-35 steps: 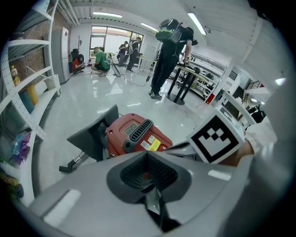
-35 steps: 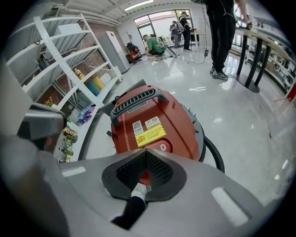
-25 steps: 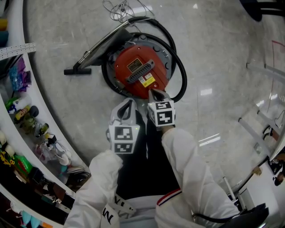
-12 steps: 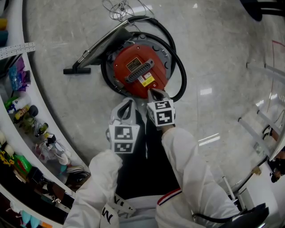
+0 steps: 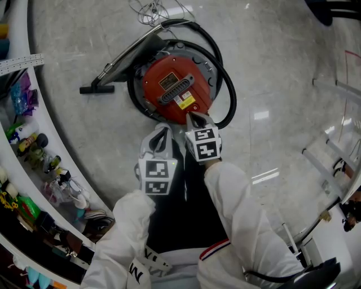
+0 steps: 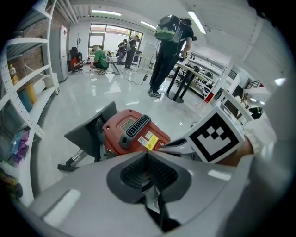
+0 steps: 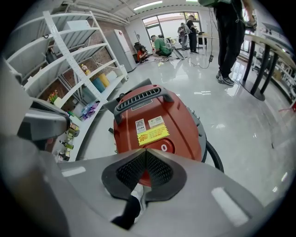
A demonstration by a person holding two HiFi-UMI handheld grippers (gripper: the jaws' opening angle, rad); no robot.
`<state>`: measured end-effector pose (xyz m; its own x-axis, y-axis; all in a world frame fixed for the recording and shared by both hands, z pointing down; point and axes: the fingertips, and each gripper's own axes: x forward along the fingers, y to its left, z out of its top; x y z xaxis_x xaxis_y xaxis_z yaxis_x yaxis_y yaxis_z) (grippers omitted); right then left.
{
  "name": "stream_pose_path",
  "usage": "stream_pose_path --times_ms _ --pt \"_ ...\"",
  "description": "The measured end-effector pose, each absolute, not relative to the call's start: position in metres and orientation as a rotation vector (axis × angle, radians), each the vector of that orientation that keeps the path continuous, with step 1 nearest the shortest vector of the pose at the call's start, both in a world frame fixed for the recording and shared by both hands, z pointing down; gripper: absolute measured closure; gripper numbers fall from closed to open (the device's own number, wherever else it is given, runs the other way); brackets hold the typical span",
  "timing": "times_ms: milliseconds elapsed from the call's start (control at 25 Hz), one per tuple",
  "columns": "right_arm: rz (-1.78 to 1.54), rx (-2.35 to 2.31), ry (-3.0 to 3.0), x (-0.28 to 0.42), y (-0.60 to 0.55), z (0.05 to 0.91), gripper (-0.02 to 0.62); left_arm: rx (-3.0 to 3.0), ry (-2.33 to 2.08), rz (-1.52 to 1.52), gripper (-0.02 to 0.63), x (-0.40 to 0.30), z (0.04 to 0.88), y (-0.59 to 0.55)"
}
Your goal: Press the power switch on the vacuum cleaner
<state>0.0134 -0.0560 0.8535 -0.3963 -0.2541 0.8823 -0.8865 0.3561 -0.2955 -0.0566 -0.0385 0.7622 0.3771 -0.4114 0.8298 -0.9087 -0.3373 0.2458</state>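
The red canister vacuum cleaner stands on the floor, its black hose looped around it. Its wand and floor nozzle reach out to the left. My right gripper is shut, with its tip on the near edge of the red lid. In the right gripper view the shut tips sit against the round red power switch, just below a yellow label. My left gripper is shut and empty, held beside the right one, short of the vacuum cleaner.
A curved white shelf with small bottles and toys runs along the left. Loose cables lie beyond the vacuum. A person stands further off beside tables. White rack legs are at the right.
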Motion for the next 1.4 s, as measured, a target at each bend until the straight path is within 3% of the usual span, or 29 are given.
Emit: stream_pose_path --times_ms 1400 --pt "1.049 0.915 -1.847 0.025 -0.053 0.855 0.595 1.913 -1.164 0.869 0.606 -0.064 0.758 -0.025"
